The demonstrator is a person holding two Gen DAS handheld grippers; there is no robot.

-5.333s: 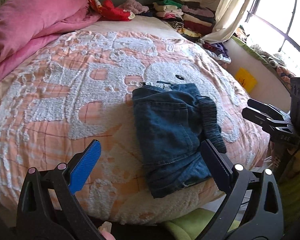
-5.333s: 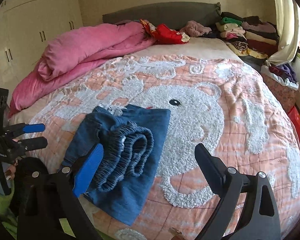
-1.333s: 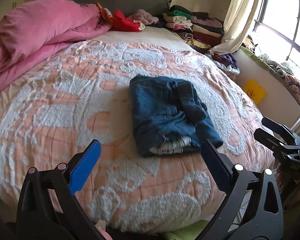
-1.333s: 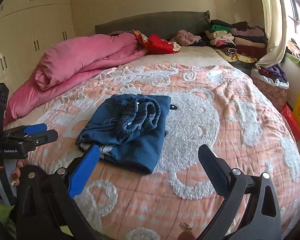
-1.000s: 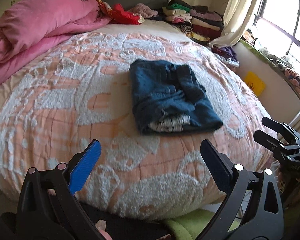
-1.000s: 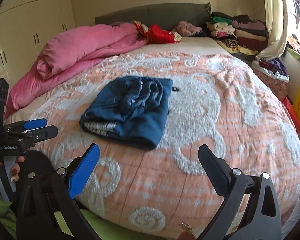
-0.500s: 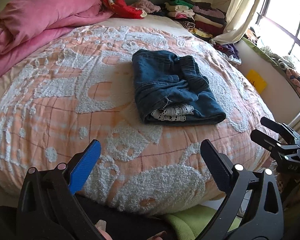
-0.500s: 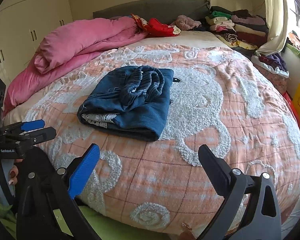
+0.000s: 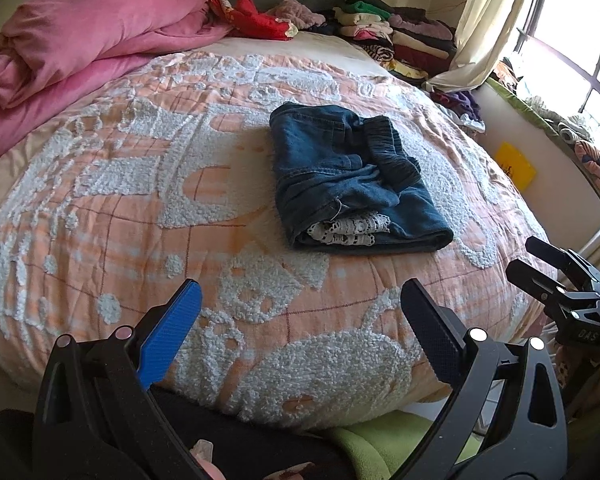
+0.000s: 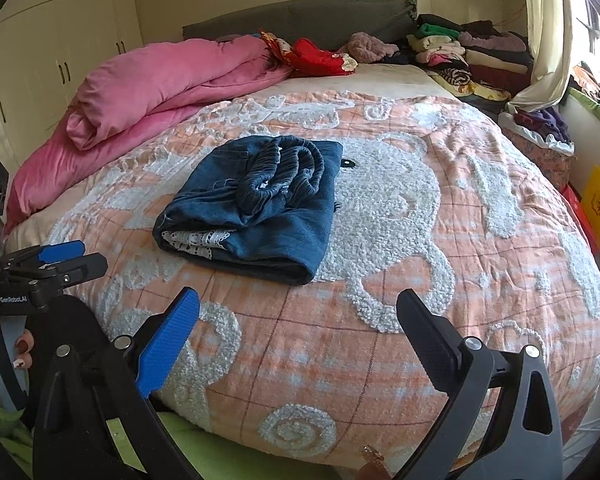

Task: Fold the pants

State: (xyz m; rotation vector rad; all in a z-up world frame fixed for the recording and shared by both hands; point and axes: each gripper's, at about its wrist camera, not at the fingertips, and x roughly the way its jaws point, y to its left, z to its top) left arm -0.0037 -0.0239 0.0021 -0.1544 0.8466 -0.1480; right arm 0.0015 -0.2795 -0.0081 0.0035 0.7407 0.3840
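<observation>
The blue denim pants (image 9: 348, 178) lie folded into a thick bundle in the middle of the bed, white lace hem showing at the near edge and the gathered waistband on top. They also show in the right wrist view (image 10: 256, 204). My left gripper (image 9: 300, 320) is open and empty, held back at the bed's near edge. My right gripper (image 10: 298, 328) is open and empty, also off the near edge. Each gripper shows in the other's view, the left one (image 10: 66, 258) and the right one (image 9: 540, 260), both apart from the pants.
The bed has an orange and white tufted blanket (image 9: 120, 200). A rolled pink duvet (image 9: 80, 36) lies at the back left. Stacked folded clothes (image 9: 400, 40) sit at the back right by a curtain (image 9: 488, 20). White wardrobes (image 10: 40, 52) stand on the left.
Both grippers have pulled back and dropped lower toward the bed's near edge, still open and empty. The folded pants lie untouched in the same place.
</observation>
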